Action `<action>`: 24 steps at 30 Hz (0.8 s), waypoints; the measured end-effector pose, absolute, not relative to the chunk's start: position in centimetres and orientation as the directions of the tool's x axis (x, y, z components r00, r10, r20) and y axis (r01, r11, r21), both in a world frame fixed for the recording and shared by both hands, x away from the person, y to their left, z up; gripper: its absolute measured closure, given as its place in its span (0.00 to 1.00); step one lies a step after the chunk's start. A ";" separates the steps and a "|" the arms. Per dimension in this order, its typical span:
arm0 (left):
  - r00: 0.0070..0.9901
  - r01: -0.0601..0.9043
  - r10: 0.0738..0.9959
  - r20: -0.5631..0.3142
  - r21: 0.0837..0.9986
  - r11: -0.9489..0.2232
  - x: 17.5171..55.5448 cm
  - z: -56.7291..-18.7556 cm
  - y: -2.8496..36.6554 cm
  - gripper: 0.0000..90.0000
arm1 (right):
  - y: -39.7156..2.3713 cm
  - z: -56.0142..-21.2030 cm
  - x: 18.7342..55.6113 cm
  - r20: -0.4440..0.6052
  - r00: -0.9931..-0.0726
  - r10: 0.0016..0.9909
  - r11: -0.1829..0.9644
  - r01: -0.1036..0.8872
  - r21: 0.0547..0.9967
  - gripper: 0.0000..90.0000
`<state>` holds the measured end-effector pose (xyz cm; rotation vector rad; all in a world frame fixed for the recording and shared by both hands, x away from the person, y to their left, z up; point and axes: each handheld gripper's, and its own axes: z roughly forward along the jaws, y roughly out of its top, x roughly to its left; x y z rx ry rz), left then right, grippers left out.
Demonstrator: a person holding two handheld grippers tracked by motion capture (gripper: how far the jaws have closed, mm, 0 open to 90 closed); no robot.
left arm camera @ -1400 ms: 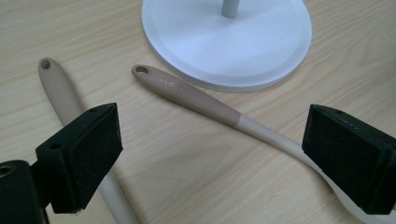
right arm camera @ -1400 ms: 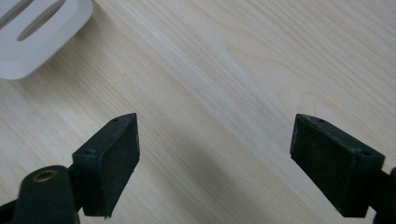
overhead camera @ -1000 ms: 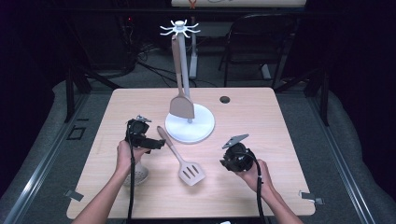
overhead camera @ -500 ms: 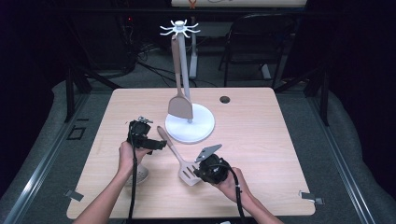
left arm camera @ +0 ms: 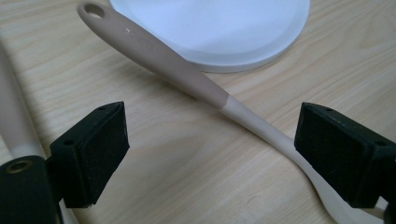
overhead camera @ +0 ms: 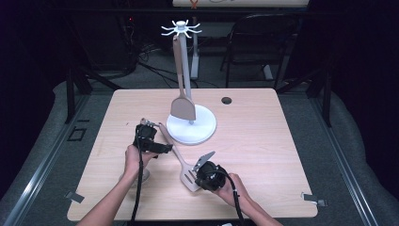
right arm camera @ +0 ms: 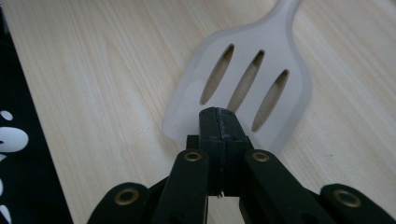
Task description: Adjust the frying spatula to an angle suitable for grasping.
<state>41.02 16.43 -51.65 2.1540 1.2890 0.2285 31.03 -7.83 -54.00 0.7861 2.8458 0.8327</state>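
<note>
My left gripper (left arm camera: 212, 154) is wide open, its jaws just closing a bit around the smooth handle of the slotted spatula (overhead camera: 181, 160) lying flat on the wooden table (overhead camera: 263, 141). My right gripper (right arm camera: 218, 116) is squeezed shut, empty, pads above the blade.

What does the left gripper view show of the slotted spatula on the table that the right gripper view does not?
Left gripper view: the spatula's handle with a hanging hole at its end, lying beside the white stand base, between the left gripper's wide-open jaws.

Right gripper view: the slotted blade with three slots, and the right gripper shut, its tip over the blade's near edge.

Both: the same spatula on the wooden table.
</note>
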 end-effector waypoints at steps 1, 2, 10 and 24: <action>0.511 0.741 0.844 -0.161 0.580 -0.338 41.0 -51.8 16.1 0.12 | -7.8 -54.3 31.1 0.066 -0.868 0.492 0.733 0.454 0.507 1.00; 0.514 0.741 0.842 -0.163 0.578 -0.341 41.0 -51.9 15.9 0.12 | -7.7 -54.6 31.1 0.067 -0.870 0.489 0.736 0.452 0.505 1.00; 0.506 0.762 0.840 -0.196 0.558 -0.329 41.7 -52.8 14.6 0.17 | -7.5 -55.5 31.2 0.072 -0.866 0.495 0.746 0.466 0.476 1.00; 0.452 0.812 0.865 -0.218 0.502 -0.298 44.0 -54.9 13.2 0.30 | -7.7 -55.5 31.3 0.079 -0.869 0.489 0.745 0.462 0.481 1.00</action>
